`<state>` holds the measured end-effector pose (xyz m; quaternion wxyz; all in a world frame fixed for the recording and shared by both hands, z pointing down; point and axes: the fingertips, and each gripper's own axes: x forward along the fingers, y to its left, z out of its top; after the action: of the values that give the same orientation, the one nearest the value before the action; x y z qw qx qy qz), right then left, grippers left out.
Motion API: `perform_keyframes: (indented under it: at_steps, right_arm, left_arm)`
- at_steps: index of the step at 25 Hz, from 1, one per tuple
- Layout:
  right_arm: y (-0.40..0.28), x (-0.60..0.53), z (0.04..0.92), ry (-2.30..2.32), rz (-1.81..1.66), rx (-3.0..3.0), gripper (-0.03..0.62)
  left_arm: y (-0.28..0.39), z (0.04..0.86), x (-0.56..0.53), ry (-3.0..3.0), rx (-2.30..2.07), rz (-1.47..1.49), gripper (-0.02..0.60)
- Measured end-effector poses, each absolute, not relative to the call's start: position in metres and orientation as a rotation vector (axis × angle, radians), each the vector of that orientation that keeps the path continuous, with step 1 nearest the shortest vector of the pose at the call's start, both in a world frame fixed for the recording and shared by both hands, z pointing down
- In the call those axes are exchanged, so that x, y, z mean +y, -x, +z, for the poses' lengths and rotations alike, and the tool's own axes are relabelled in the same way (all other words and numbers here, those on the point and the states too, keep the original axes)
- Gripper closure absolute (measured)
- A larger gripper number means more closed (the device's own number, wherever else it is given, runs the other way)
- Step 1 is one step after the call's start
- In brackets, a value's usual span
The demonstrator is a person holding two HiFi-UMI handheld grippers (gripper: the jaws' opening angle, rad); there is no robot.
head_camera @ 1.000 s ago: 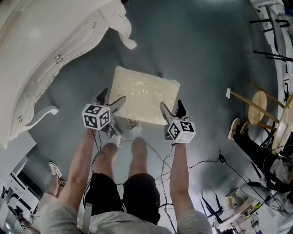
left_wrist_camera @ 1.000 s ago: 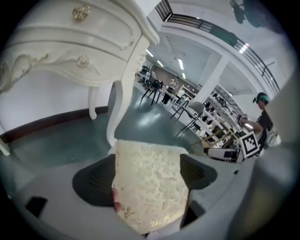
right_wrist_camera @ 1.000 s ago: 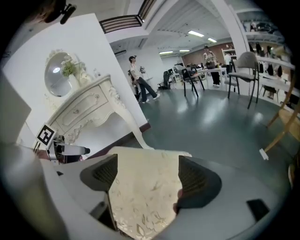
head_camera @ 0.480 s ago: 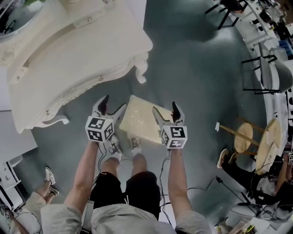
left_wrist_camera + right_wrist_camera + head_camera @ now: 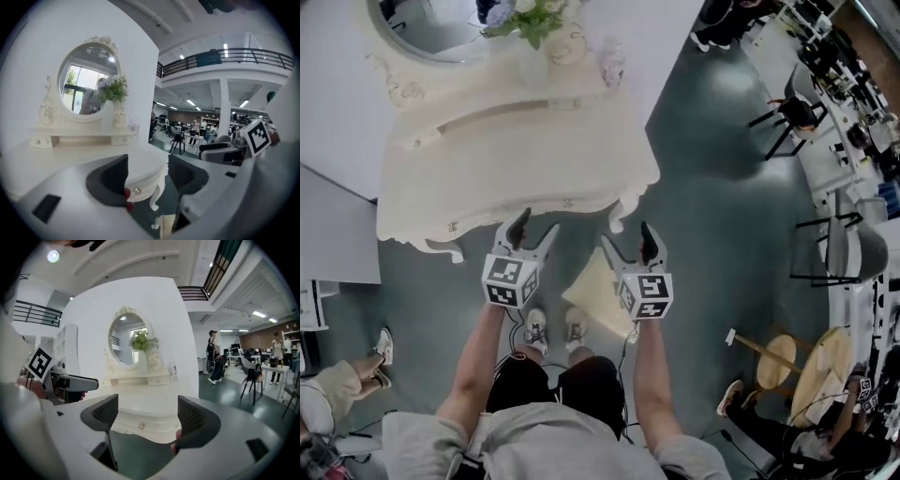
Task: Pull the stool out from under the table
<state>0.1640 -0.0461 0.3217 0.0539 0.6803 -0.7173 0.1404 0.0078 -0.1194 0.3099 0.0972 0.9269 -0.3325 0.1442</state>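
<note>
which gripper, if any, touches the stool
Apart. Left gripper, jaws just closing, and right gripper both show empty, open jaws in their own views, facing the dressing table; stool lies lower.

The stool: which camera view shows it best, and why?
The head view: the stool shows most of its cream seat from above. The left gripper view shows only a cream corner, probably its; the right gripper view shows none.
</note>
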Motion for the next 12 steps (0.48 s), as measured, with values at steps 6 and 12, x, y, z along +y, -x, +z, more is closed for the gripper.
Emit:
perform_keyframes:
  at_steps: [6, 12]
  right_arm:
    - [-0.088, -0.079, 0.256, -1.943, 0.333, -2.34, 0.184]
    - [-0.03, -0.095, 0.202, -1.898, 0.239, -2.416, 0.344]
  left_arm:
    - [0.067, 0.248, -0.125, -2.739, -1.186, 0.381, 0.322]
    - [0.142, 0.204, -0.124, -2.665, -1.376, 0.331, 0.364]
